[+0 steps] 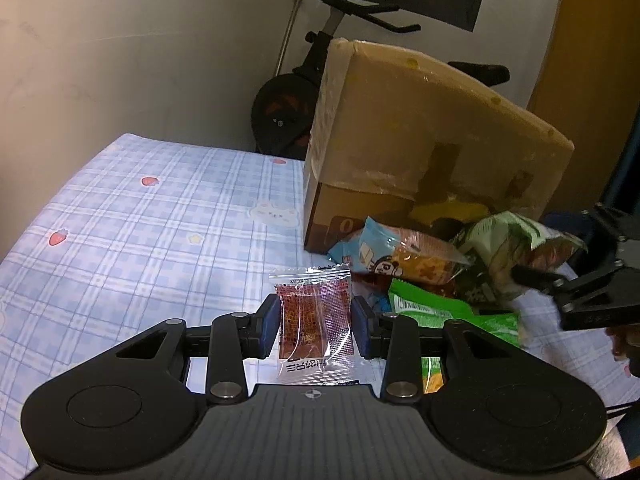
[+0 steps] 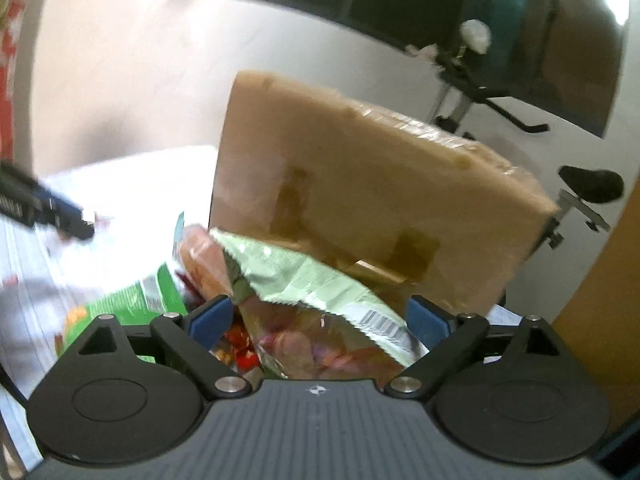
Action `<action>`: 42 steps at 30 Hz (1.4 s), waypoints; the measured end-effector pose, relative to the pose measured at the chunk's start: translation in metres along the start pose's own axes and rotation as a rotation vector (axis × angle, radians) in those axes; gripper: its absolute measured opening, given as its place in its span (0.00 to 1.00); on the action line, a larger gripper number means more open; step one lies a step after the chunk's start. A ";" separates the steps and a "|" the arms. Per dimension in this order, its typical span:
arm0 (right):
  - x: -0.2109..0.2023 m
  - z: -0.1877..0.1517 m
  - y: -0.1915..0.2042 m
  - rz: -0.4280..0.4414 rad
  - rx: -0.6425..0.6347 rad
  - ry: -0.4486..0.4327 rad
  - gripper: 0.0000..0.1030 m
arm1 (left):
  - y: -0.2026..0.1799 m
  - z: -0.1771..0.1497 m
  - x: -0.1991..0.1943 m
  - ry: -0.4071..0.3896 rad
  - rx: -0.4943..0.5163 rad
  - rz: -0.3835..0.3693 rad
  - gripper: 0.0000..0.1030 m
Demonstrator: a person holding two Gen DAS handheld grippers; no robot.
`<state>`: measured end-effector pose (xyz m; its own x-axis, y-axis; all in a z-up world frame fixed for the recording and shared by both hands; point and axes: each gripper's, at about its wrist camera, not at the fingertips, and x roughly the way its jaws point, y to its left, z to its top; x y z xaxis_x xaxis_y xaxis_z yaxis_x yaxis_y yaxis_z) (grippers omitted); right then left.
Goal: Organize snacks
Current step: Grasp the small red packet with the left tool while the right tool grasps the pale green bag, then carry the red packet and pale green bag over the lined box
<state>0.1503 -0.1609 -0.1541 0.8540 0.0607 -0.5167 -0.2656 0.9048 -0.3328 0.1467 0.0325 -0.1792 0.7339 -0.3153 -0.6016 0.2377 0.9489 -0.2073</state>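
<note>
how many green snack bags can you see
2, though more may be hidden in the pile. A bright green bag lies flat on the cloth, right of the left gripper. A pale green bag sits between the right gripper fingers.

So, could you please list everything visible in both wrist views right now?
Red sachet: one, clear wrapper, between the left pads.
Pale green bag: one, between the right fingers.
Blue-and-orange packet: one, in the pile by the box.
Bright green packet: one, at the pile's front.
Cardboard box: one, tan, taped, behind the pile.
Tablecloth: one, blue plaid, under everything.
Exercise bike: one, black, behind the table.
Left gripper: black, blue pads, closed on the sachet.
Right gripper: black, blue pads, open around the bag.
</note>
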 end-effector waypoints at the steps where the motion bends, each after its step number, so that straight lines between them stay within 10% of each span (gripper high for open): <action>1: 0.006 0.001 0.002 0.006 -0.026 0.018 0.93 | 0.000 0.000 -0.001 -0.003 -0.003 -0.001 0.39; 16: 0.034 -0.009 -0.015 0.010 0.051 0.078 0.80 | 0.005 0.003 -0.001 -0.016 -0.022 0.001 0.39; 42: -0.128 0.026 -0.107 0.019 0.514 -0.344 0.77 | -0.027 0.074 -0.036 -0.216 0.078 -0.111 0.39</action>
<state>0.0811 -0.2548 -0.0315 0.9693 0.1339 -0.2061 -0.1061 0.9843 0.1407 0.1616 0.0191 -0.0950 0.8174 -0.4164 -0.3981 0.3669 0.9091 -0.1976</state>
